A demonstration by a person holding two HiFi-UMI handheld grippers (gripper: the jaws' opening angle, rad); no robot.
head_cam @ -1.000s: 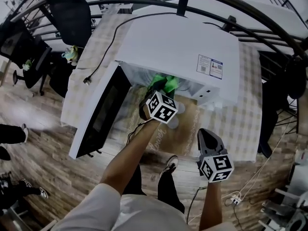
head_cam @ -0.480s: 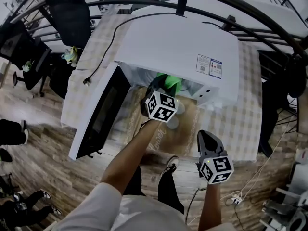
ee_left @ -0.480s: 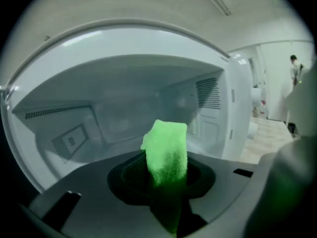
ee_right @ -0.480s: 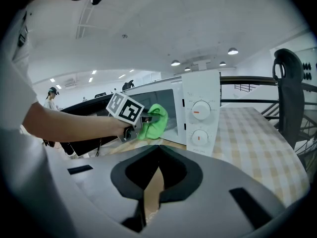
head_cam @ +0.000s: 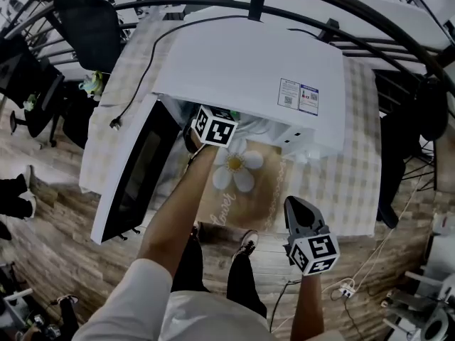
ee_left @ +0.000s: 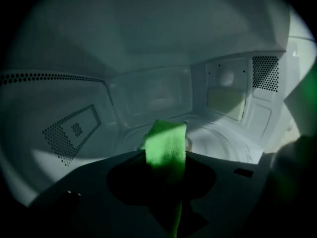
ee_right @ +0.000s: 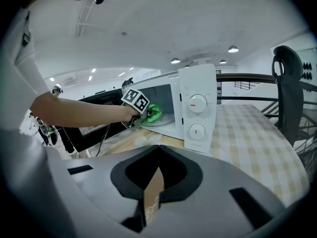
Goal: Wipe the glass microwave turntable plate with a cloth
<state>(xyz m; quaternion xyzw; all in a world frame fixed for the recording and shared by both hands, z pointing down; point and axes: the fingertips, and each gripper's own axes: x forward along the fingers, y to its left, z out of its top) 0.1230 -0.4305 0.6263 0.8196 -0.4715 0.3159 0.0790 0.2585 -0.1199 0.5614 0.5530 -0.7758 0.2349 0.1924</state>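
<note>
Our left tongs (ee_left: 167, 158) reach into the open white microwave oven (head_cam: 249, 69), clamped on a folded green terry cloth (ee_left: 165, 139).
The cloth's tip hangs over the round clear glass turntable plate (ee_left: 223, 143), which lies on the oven floor toward the back edge of the checked worktop (head_cam: 355, 176); we cannot tell whether they touch. Our right tongs (ee_right: 157, 180) sit closed and empty at the worktop's front edge, right of the tan daisy mat (head_cam: 238, 169).

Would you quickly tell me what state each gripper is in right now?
Left gripper: closed on the green cloth, inside the microwave.
Right gripper: closed, holding nothing.
</note>
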